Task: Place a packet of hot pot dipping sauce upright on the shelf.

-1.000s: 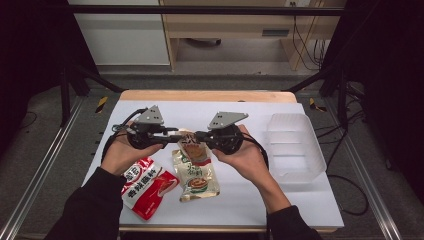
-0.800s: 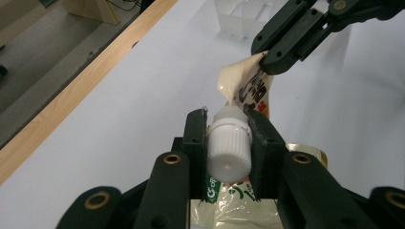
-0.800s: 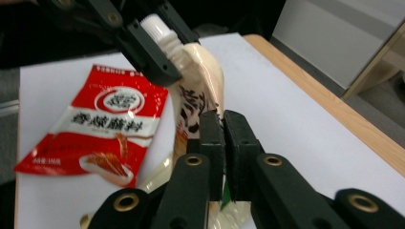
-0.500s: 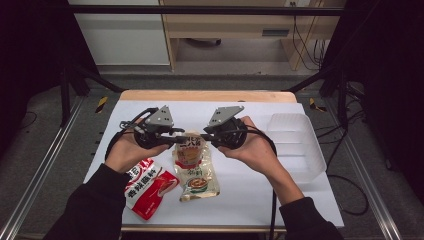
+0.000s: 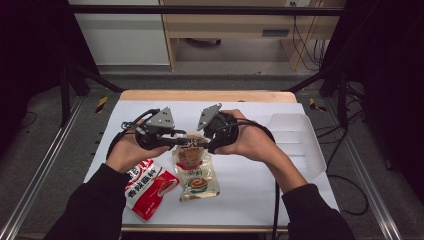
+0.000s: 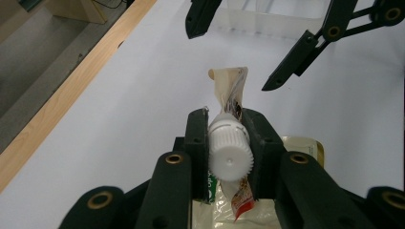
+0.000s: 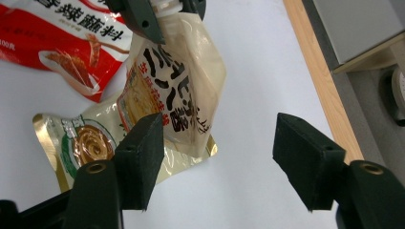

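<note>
Pouch [image 5: 192, 150] with the white screw cap [image 6: 230, 148] hangs between the 2 hands, just above the white surface [image 5: 250, 190]. The left claw [image 6: 228, 143] pinches the cap from both sides, and the pouch body droops down from it. In the right gripper view the cream body with dark letters hangs from that cap, and its lower end seems to touch a second pouch [image 5: 197, 182] lying flat on the surface.

The right claw [image 7: 219, 162] is spread wide. Its jaws have just been opening, and nothing is between them now. They sit just beside the hanging pouch but do not press on it. In the left gripper view the 2 black tips of that claw stand apart, one on each side above the pouch's crumpled top end.

A red snack bag [image 5: 147, 187] lies on the surface by the left sleeve. A clear plastic bin [image 5: 300, 145] stands at the right side of the surface and looks empty, though its see-through walls make that hard to tell.

So the pick-up is done: the pouch is off the surface and held by 1 claw alone. I think the pouches are meant for the bin. None is in there yet, so most of the job is left.
</note>
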